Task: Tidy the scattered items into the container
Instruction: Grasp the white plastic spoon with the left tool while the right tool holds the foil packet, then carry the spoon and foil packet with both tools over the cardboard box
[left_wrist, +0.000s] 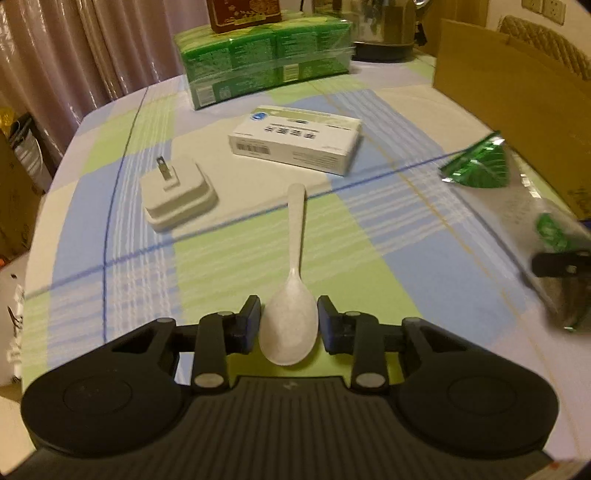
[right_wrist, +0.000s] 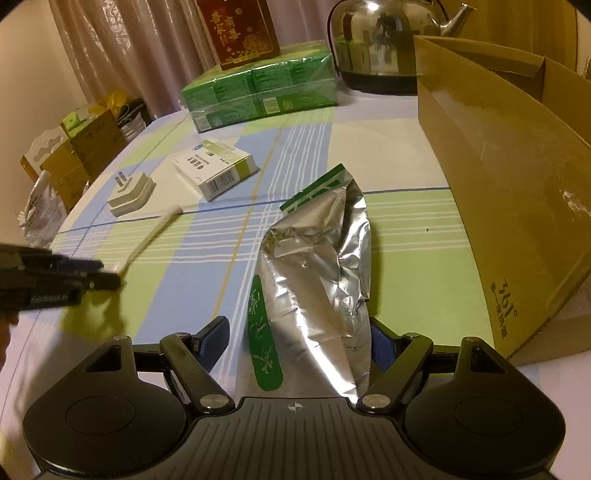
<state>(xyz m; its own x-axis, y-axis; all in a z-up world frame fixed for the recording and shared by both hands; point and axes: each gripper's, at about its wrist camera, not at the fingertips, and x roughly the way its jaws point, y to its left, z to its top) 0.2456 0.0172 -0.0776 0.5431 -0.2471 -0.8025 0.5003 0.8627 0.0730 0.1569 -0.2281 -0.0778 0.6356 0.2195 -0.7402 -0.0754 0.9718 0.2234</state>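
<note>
In the left wrist view my left gripper (left_wrist: 289, 323) has its pads on both sides of the bowl of a white spoon (left_wrist: 291, 295), whose handle points away over the checked tablecloth. In the right wrist view my right gripper (right_wrist: 299, 341) is open around a silver foil pouch with green print (right_wrist: 317, 266); the jaws flank it with a gap on the left. The brown cardboard box (right_wrist: 509, 206) stands open at the right. A white plug adapter (left_wrist: 177, 194) and a white medicine box (left_wrist: 299, 142) lie further back.
A green shrink-wrapped pack of tissues (right_wrist: 258, 88) with a red box (right_wrist: 240, 29) on top and a steel kettle (right_wrist: 384, 40) stand at the far edge. Cartons and bags (right_wrist: 74, 155) sit beyond the table's left edge.
</note>
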